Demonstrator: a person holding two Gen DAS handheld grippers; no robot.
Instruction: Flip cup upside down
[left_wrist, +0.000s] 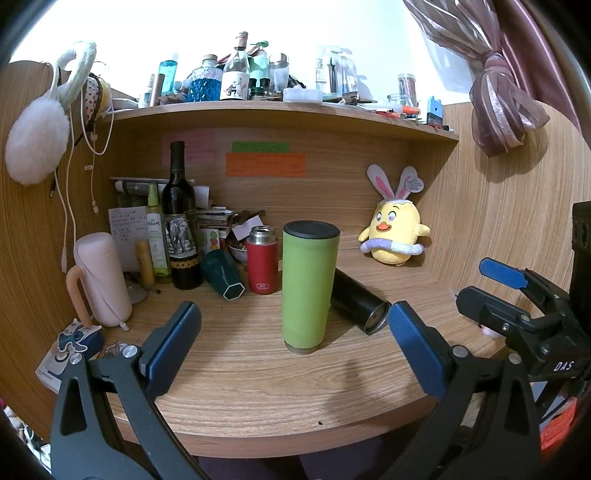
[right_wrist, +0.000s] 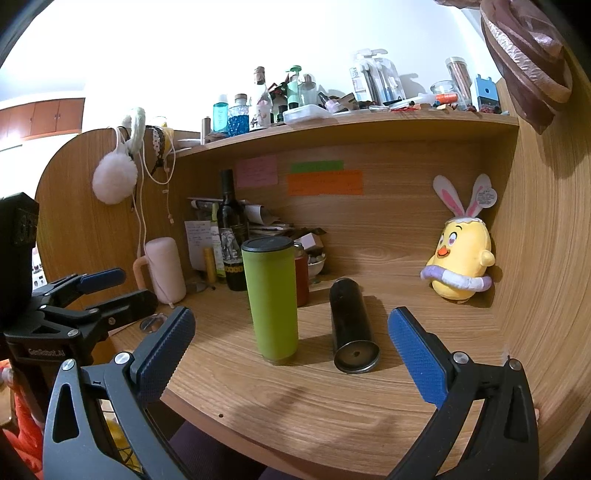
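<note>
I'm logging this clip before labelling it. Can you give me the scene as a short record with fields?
target: green cup, upright on the wooden desk, black end up
beside it: black cup lying on its side to the right
behind: red flask, wine bottle
far right: yellow chick plush
left gripper: open, holding nothing
right gripper: open, holding nothing
flip: not started

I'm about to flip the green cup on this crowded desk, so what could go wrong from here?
1. The black cylinder lies on its side close beside the green cup; swinging the cup over could knock it rolling.
2. The red flask stands just behind, within the flip arc.
3. The cup is tall and smooth; both tongs are open, so a shallow grip may slip.
</note>
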